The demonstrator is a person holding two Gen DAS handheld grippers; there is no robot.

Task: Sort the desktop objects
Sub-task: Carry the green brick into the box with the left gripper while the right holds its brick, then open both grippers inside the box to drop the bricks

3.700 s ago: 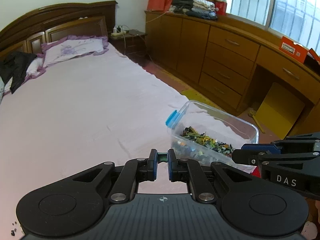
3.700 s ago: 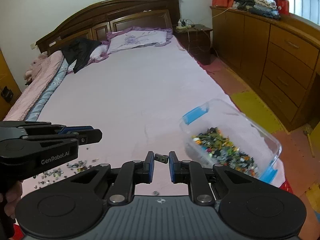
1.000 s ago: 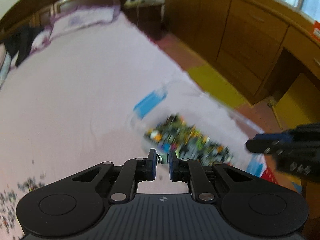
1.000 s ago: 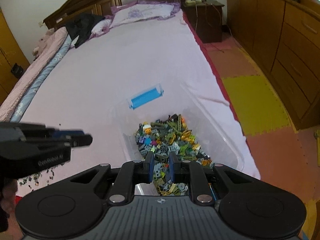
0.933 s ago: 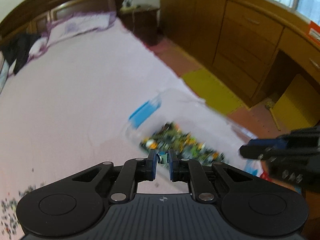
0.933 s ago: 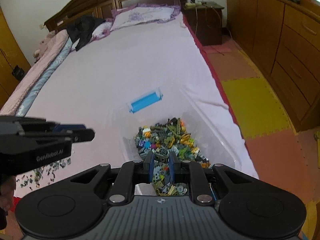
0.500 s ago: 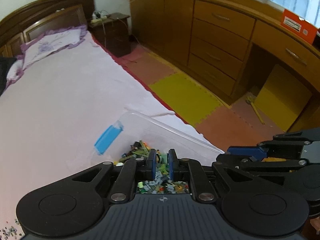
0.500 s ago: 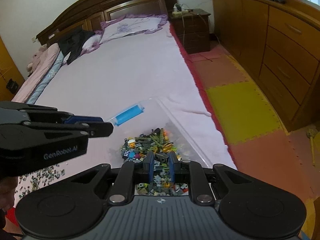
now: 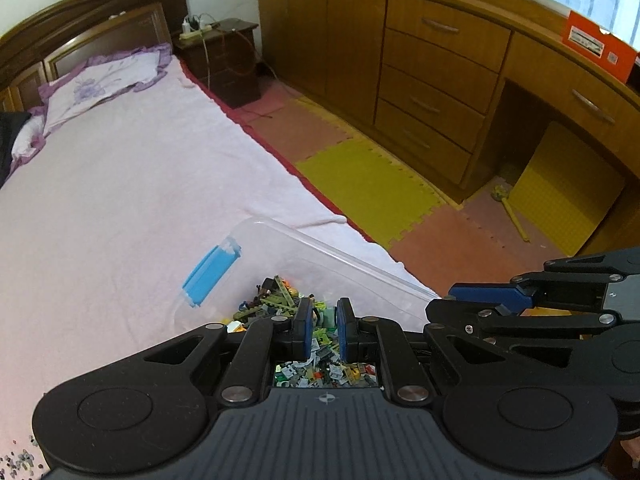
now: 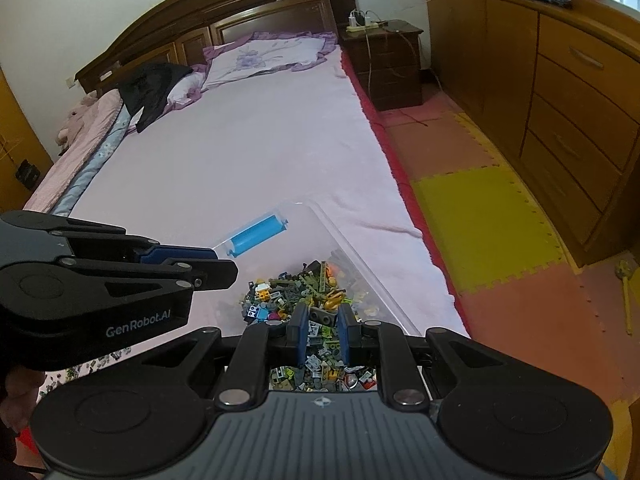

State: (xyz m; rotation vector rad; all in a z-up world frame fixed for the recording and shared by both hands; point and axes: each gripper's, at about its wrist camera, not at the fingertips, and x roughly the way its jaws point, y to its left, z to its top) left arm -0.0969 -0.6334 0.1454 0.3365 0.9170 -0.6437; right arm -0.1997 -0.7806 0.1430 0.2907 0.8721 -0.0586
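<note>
**Both grippers over the bin, drop step in hand**

Far left, near the bed's (image 10: 248, 152) near-left corner: loose small pieces (image 10: 100, 360) scattered on the sheet, unsorted.

Left gripper (image 9: 321, 328): hangs above the clear plastic bin (image 9: 360, 264), which sits at the bed's near-right edge, blue latch (image 9: 212, 271) on its far-left end. Fingers narrowly parted. A pale green piece (image 9: 328, 315) shows in the gap; cannot tell whether it is pinched or lies in the heap below.

Middle: heap of mixed small bricks (image 10: 304, 292) fills the near part of the bin.

Right gripper (image 10: 323, 330): also over the heap, fingers close together, pinching a dark grey studded brick (image 10: 322, 317) at the tips.

Judgement: this looks like the deposit step, carried pieces brought over the bin. Next move calls for spreading the right fingers so the brick falls inside the walls, likewise on the left if it holds anything, then a return to the scattered pieces at the left.
</note>
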